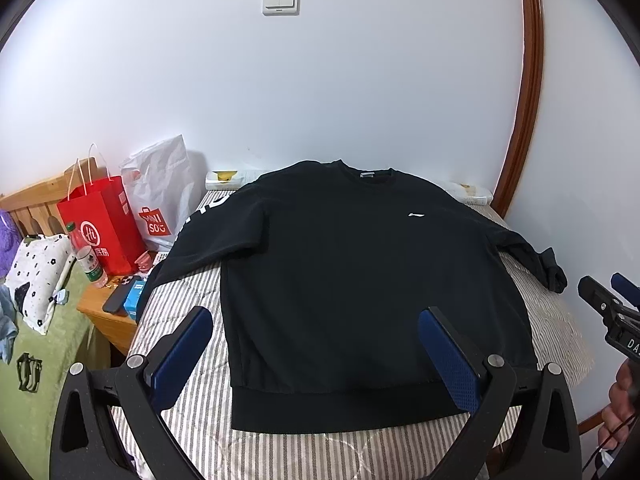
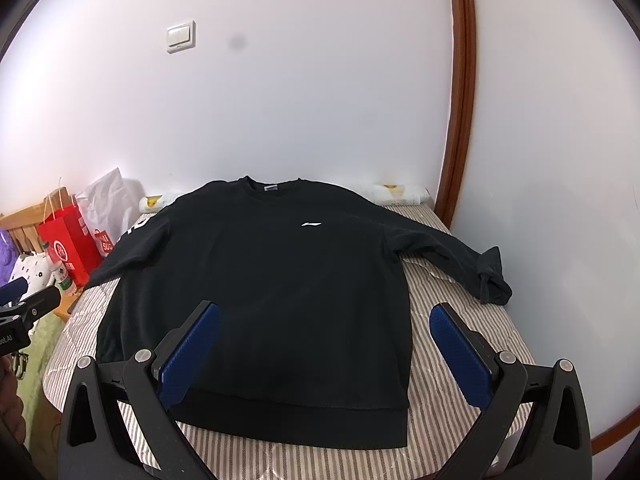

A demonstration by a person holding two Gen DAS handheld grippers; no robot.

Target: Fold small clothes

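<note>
A black long-sleeved sweatshirt point(image 1: 360, 280) lies flat, front up, on a striped bed point(image 1: 184, 312), collar toward the wall, both sleeves spread out. It has a small white logo point(image 1: 416, 214) on the chest. It also shows in the right wrist view point(image 2: 272, 300). My left gripper point(image 1: 316, 320) is open and empty, above the hem on the left half. My right gripper point(image 2: 324, 316) is open and empty, above the hem on the right half. The right sleeve cuff point(image 2: 492, 280) is bunched near the wall.
A wooden nightstand point(image 1: 104, 316) left of the bed holds a red paper bag point(image 1: 104, 224), a white shopping bag point(image 1: 160, 196), a bottle point(image 1: 86, 258) and a phone point(image 1: 120, 296). White walls stand behind and right of the bed. A brown door frame point(image 1: 528, 80) rises at the right.
</note>
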